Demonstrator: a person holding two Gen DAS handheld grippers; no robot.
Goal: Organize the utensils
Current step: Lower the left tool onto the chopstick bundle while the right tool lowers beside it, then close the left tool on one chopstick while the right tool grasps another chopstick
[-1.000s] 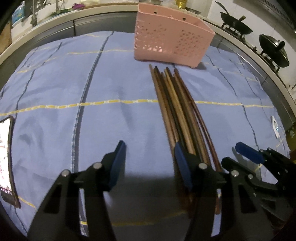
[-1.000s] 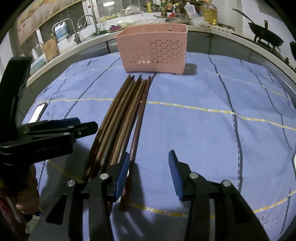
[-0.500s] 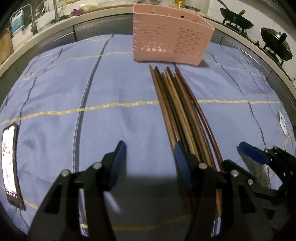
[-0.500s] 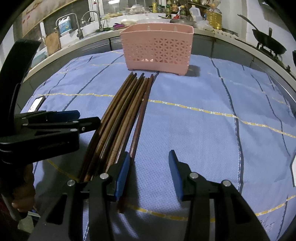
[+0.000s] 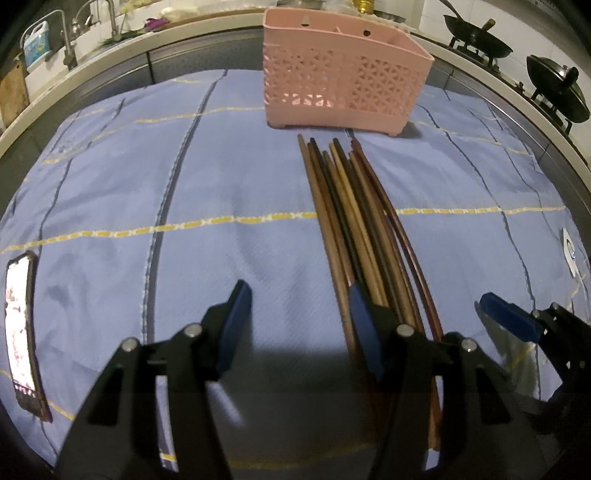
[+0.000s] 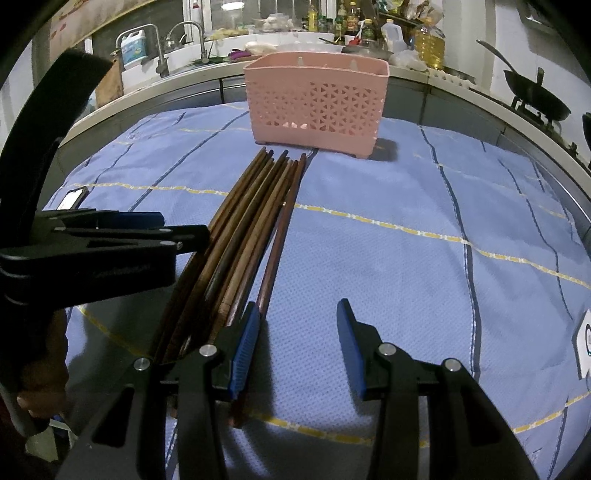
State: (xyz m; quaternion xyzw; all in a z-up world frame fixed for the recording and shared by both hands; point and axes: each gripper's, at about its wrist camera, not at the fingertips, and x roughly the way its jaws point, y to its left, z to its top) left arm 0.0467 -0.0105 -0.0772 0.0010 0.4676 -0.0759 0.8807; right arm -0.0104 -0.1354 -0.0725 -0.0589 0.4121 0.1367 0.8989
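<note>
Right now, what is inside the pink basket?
No chopsticks stand up out of the pink basket; all visible ones lie on the blue cloth. Its lattice walls hide the bottom, so small contents cannot be ruled out.

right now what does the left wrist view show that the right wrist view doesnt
Only the left wrist view shows the whole lit phone lying at the cloth's left edge, and the lidded black pot on the stove. Only the right wrist view shows the bottles on the back counter and the hand holding the left hand-held gripper. Both show the pink basket, the bundle of chopsticks and the blue checked cloth.
</note>
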